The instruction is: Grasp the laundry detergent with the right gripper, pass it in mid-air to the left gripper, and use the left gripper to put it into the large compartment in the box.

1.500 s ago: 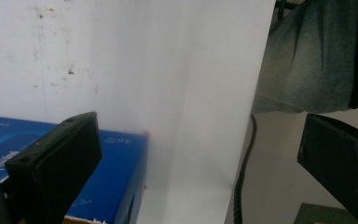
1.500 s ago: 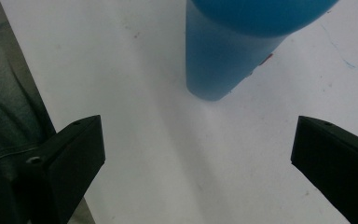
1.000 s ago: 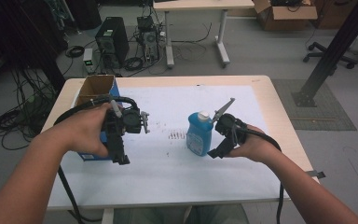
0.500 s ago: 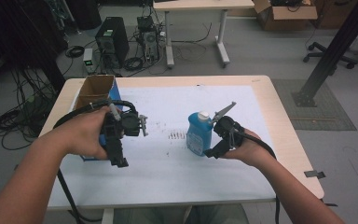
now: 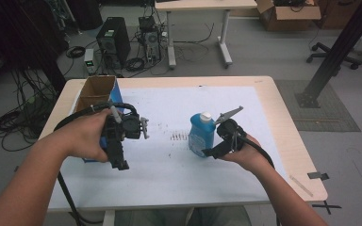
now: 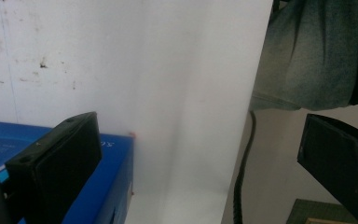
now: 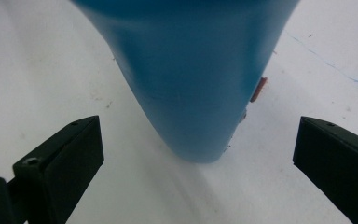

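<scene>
A blue plastic bottle (image 5: 201,136) with a white cap stands upright on the white sheet covering the desk (image 5: 264,89), slightly right of the sheet's middle. Its body is a smooth, opaque blue, broad at the shoulders and rounded at the edges. In the right gripper view the bottle (image 7: 186,70) is seen close up, its blue body narrowing toward the bottom where it meets the white surface, and a small reddish mark sits on its edge at about 3 o'clock. A patch of dark speckles lies on the sheet just beside the bottle at its 9 o'clock.
</scene>
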`<state>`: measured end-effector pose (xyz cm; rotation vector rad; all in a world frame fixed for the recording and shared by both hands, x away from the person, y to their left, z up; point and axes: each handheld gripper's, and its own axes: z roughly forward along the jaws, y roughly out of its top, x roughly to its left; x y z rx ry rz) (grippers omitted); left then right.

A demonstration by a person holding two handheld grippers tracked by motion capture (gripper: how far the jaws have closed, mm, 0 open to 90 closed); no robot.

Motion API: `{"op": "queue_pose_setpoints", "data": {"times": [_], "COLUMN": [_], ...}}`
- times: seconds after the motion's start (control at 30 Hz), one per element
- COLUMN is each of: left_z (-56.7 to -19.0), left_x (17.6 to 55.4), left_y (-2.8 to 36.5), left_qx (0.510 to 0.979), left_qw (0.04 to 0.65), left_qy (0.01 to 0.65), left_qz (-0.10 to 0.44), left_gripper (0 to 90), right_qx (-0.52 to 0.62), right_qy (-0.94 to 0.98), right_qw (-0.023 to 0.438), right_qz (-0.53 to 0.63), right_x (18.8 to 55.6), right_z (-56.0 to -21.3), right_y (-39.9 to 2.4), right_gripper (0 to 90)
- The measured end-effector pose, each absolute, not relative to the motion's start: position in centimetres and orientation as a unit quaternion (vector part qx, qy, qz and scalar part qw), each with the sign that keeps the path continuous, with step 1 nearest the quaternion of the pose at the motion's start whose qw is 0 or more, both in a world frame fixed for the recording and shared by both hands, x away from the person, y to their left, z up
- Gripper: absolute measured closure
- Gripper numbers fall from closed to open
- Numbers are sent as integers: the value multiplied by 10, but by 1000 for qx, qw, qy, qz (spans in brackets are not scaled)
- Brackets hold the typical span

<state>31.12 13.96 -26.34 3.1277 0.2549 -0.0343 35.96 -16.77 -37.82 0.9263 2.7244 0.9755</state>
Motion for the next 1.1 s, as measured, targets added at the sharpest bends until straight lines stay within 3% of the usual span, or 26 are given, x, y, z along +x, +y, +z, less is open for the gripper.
{"op": "queue_pose_setpoints", "data": {"times": [1.1], "left_z": [-265], "left_x": [309], "left_y": [141], "left_qx": [997], "left_qw": [7], "left_qy": [82], "left_qz": [-16], "left_gripper": [2], "right_qx": [340], "right_qy": [837], "right_qw": [138], "right_qz": [406], "right_x": [351], "right_z": [-403], "right_y": [-148], "right_gripper": [18]}}
